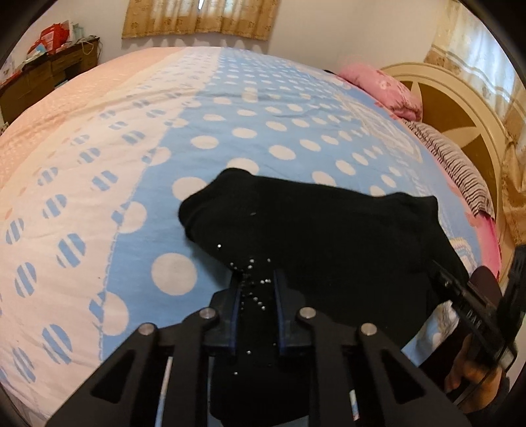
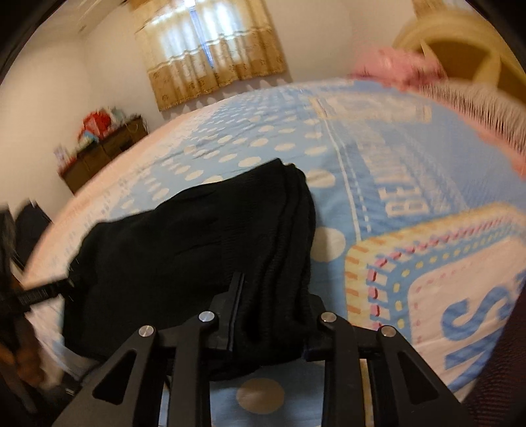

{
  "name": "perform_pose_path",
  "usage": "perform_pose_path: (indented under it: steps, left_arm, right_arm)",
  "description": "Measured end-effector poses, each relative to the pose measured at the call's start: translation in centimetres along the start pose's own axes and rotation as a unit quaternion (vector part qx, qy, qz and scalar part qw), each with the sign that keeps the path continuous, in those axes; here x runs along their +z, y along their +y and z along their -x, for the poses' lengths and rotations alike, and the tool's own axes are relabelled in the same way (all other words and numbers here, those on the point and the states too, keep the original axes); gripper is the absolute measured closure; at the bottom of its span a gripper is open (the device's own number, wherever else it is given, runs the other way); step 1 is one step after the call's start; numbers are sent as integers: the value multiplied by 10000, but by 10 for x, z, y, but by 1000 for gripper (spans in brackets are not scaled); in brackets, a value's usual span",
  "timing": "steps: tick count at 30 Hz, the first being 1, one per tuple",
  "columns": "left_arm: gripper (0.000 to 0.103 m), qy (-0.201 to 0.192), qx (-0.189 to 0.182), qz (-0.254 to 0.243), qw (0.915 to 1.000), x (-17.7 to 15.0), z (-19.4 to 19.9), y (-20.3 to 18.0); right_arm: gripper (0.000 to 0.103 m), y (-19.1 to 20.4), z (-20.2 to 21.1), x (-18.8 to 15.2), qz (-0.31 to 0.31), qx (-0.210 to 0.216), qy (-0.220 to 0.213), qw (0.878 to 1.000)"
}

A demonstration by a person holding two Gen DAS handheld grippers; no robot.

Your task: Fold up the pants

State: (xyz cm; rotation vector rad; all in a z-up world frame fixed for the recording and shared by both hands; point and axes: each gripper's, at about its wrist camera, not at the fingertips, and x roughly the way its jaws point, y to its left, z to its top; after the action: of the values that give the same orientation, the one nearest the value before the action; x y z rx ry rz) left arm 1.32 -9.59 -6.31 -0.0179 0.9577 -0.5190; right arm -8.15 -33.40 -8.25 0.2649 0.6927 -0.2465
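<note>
We have the black pants (image 1: 312, 223) bunched on the bed (image 1: 98, 203), each hand-held gripper clamped on cloth: left hand-held gripper (image 1: 256, 289) near the beaded edge, right hand-held gripper (image 2: 273, 312) on the ribbed waistband. They look soft, light and floppy, so we judge thick hems the surest hold.

Polka-dot bedspread (image 1: 263, 131); pink pillow (image 1: 384, 88); striped pillow (image 1: 460, 167); curtain (image 1: 200, 18); wooden cabinet (image 1: 42, 78).

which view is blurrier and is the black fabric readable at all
Right wrist view: motion blur smears the bedspread and pillows; pants still show ribbing. Left wrist view: sharp, but the pants are a featureless black apart from tiny glints; fisheye bulges the bed.
</note>
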Motion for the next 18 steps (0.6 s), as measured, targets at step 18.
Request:
perform_pose_path:
  steps: [18]
  left_arm:
    - [90,-909,616,-416,9931,17,42,18]
  right_arm:
    - [76,71,48,10,610,-410,-1062,9916]
